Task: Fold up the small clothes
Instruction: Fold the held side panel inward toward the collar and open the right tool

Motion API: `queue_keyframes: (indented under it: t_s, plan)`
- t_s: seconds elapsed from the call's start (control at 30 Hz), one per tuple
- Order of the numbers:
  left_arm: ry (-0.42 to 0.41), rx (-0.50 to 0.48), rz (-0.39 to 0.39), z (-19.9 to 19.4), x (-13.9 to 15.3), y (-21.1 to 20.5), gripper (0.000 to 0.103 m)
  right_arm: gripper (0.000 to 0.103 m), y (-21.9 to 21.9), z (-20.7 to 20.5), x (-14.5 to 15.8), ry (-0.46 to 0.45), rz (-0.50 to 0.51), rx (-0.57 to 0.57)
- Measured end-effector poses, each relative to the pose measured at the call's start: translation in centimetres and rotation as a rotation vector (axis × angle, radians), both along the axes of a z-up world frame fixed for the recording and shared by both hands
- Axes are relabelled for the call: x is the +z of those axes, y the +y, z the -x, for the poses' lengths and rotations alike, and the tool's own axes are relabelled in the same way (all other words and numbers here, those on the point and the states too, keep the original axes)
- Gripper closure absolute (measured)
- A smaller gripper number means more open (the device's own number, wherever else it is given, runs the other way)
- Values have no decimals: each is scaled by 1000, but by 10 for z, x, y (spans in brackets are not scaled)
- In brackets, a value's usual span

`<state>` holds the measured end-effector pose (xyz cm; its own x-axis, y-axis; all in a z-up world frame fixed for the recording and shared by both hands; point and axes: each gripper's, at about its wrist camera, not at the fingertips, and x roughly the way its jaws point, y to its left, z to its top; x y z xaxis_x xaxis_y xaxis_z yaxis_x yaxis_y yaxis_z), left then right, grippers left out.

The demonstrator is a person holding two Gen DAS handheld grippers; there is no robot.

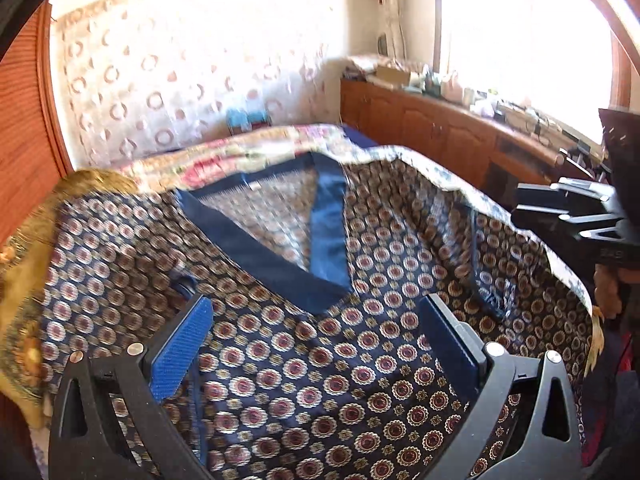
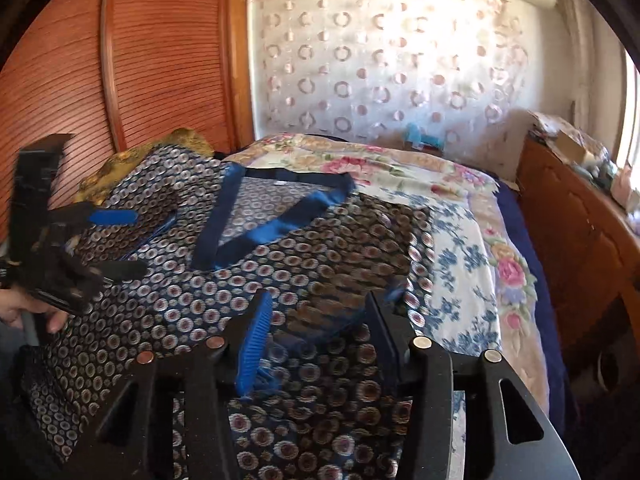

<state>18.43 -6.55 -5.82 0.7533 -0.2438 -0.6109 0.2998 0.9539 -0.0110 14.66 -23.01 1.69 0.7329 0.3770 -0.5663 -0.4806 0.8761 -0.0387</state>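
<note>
A navy garment (image 1: 380,248) with a round medallion print and a blue V-neck band (image 1: 328,224) lies spread flat on the bed, neck towards the far wall. My left gripper (image 1: 316,340) hovers over its lower front, blue pads wide apart and nothing between them; the right wrist view shows it (image 2: 124,242) at the garment's left side. My right gripper (image 2: 320,332) stands open above the garment (image 2: 280,256) near its right sleeve. Rumpled cloth lies under the gap, and the pads do not press on it. In the left wrist view it (image 1: 532,208) is at the far right.
The bed has a floral quilt (image 2: 460,240), bare to the right of the garment. A golden cushion (image 1: 24,280) lies at the left by a louvred wooden wardrobe (image 2: 120,60). A cluttered wooden cabinet (image 1: 440,128) runs under the window. A person's hand (image 2: 28,312) holds the left gripper.
</note>
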Motion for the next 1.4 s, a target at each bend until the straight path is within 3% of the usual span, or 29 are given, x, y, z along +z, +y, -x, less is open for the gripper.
queue_keyframes:
  t_s: [0.23, 0.43, 0.57, 0.73, 0.77, 0.9, 1.03, 1.17, 1.23, 1.27, 1.3, 1.4]
  plan:
    - [16, 9, 23, 6, 1, 10, 0, 52, -17, -34, -7, 83, -37, -104]
    - [32, 1, 45, 7, -2, 13, 0, 52, -10, -72, -13, 183, -102, -118]
    - [22, 6, 61, 13, 2, 16, 0, 52, -2, -95, -16, 227, -76, -145]
    - [-6, -6, 71, 18, 8, 13, 0, 77, 11, -120, -25, 262, 17, -188]
    - [-9, -5, 69, 17, 8, 12, 0, 88, 14, -123, -25, 262, 20, -177]
    - [1, 0, 78, 14, 5, 14, 0, 94, 30, -120, -11, 224, -11, -97]
    - [9, 10, 79, 13, 1, 15, 0, 94, 53, -118, 2, 210, -41, -13]
    - [9, 14, 84, 12, 2, 19, 0, 94, 74, -128, 7, 207, -35, 2]
    - [7, 12, 83, 11, 2, 21, 0, 84, 79, -135, 7, 209, -44, 2]
    - [7, 13, 86, 10, 2, 23, 0, 67, 81, -139, 7, 211, -41, -6]
    - [9, 15, 89, 9, 2, 24, 0, 59, 81, -143, 6, 212, -40, -23]
    - [16, 23, 106, 7, 3, 30, 0, 56, 77, -145, 5, 226, -81, -45]
